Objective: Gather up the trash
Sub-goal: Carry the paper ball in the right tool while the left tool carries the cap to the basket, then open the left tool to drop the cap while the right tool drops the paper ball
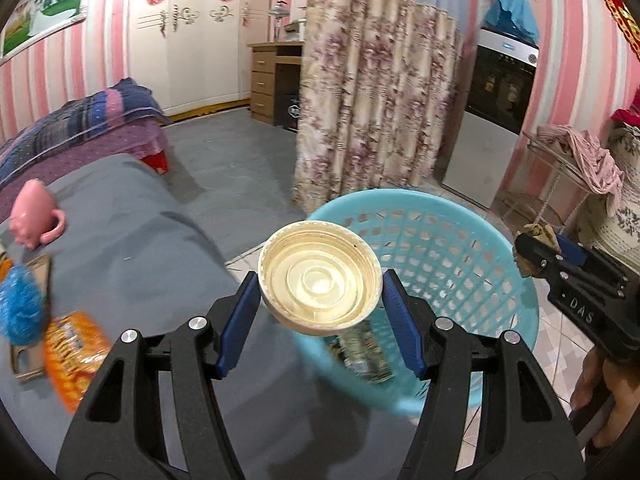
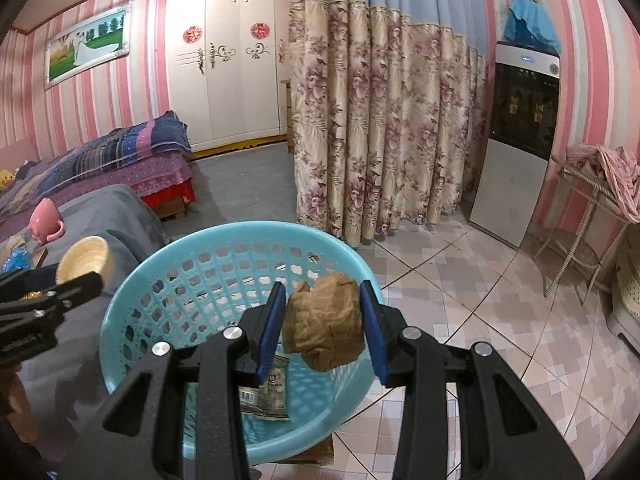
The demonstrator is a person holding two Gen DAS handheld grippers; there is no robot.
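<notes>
My left gripper [image 1: 318,286] is shut on a cream plastic lid [image 1: 319,277], open side toward the camera, held over the near rim of a turquoise mesh basket [image 1: 472,240]. My right gripper [image 2: 323,314] is shut on a crumpled brown paper ball [image 2: 325,320] above the same basket [image 2: 168,280]. A wrapper [image 2: 266,394] lies on the basket's bottom. The right gripper shows in the left wrist view [image 1: 560,264], the left gripper with the lid in the right wrist view [image 2: 60,280].
A grey-covered table [image 1: 132,248] at left holds a pink mug [image 1: 34,216], a blue scrubber [image 1: 18,304] and an orange snack packet [image 1: 74,354]. A floral curtain [image 2: 380,128], a water dispenser [image 2: 516,140] and a wire rack [image 2: 592,208] stand beyond on the tiled floor.
</notes>
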